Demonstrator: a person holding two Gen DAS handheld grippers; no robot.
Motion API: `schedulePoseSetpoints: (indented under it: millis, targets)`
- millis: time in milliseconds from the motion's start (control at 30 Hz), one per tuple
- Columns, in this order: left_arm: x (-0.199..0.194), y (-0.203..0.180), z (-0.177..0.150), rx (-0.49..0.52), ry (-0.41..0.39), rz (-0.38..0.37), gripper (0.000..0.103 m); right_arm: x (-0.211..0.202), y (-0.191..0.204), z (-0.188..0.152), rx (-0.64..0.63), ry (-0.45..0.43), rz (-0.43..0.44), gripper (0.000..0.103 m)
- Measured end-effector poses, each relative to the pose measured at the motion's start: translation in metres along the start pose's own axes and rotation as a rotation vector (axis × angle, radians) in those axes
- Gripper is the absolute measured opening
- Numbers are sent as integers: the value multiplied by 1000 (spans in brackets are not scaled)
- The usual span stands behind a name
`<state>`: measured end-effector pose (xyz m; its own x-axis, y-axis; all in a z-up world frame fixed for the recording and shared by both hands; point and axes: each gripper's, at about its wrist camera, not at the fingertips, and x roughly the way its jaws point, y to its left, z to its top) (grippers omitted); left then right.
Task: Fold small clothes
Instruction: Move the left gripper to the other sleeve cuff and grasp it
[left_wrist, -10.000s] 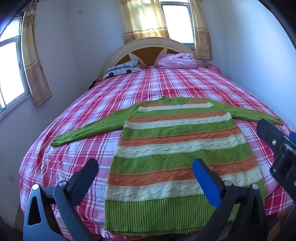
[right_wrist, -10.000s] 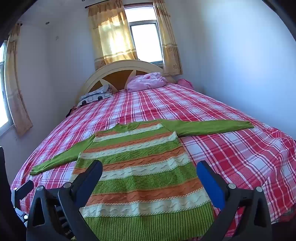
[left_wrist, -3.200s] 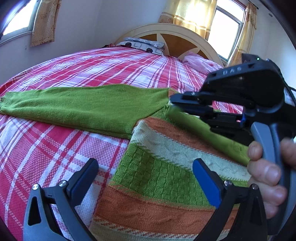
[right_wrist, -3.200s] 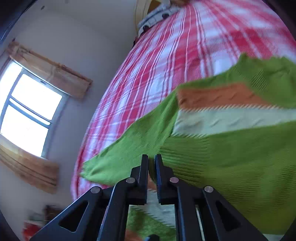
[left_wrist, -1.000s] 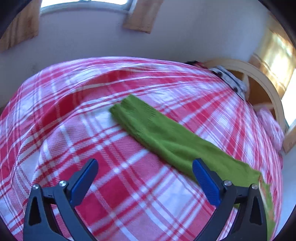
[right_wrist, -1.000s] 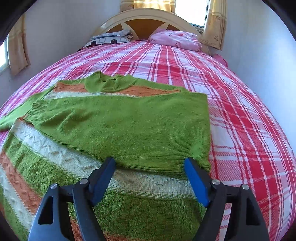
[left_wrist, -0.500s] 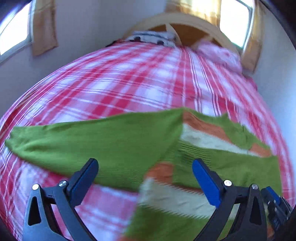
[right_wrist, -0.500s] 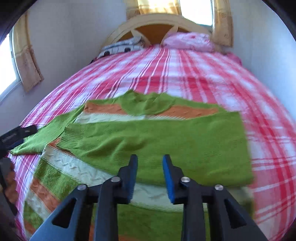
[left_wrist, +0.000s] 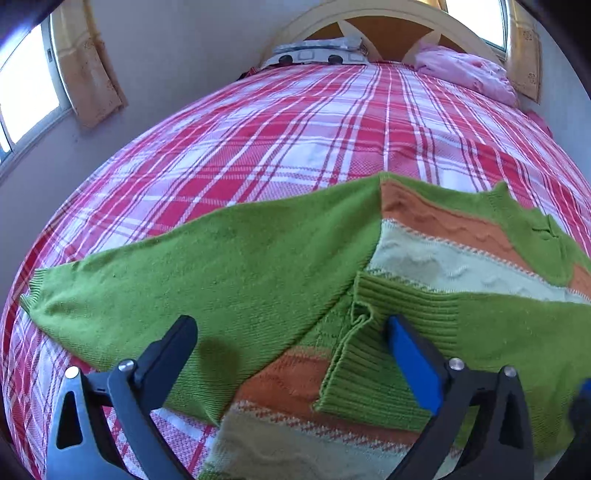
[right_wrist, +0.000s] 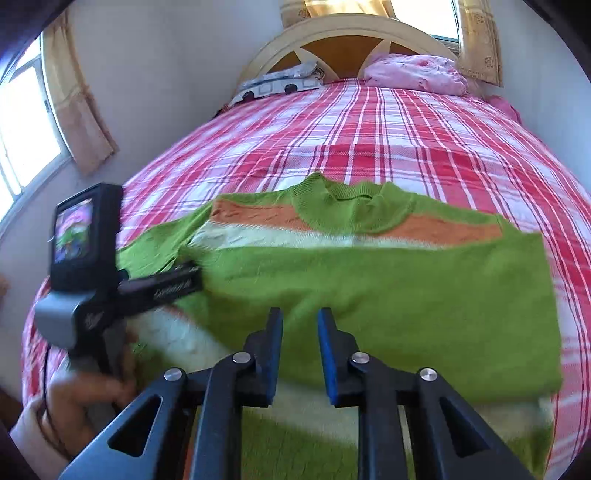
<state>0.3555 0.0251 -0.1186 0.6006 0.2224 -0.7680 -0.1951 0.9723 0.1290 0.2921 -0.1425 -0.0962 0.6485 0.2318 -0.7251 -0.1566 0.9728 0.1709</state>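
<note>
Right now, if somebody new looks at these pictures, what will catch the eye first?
First, the striped green sweater in the middle of the red plaid bed, one sleeve folded across its chest. Then the left gripper, open, just above the other sleeve, which lies spread out to the side.

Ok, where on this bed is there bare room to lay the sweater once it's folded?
The plaid bedspread is bare between the sweater collar and the pink bedding and patterned pillow at the headboard, and beyond the outstretched sleeve. Near the left gripper and right gripper it is crowded with knit.
</note>
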Motion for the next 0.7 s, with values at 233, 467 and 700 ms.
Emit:
schedulePoseSetpoints:
  millis: [233,467,700]
  targets:
    - [4,4,2,-36,8,-41,103,50,32,11,-91,88,4,21]
    - [5,5,0,-62,10,-59,103,-25,-46,7,29,-45,-188,21]
    - [6,5,-1,-72,13,-76,103,-51,-136,-60,147,-26,-253,18]
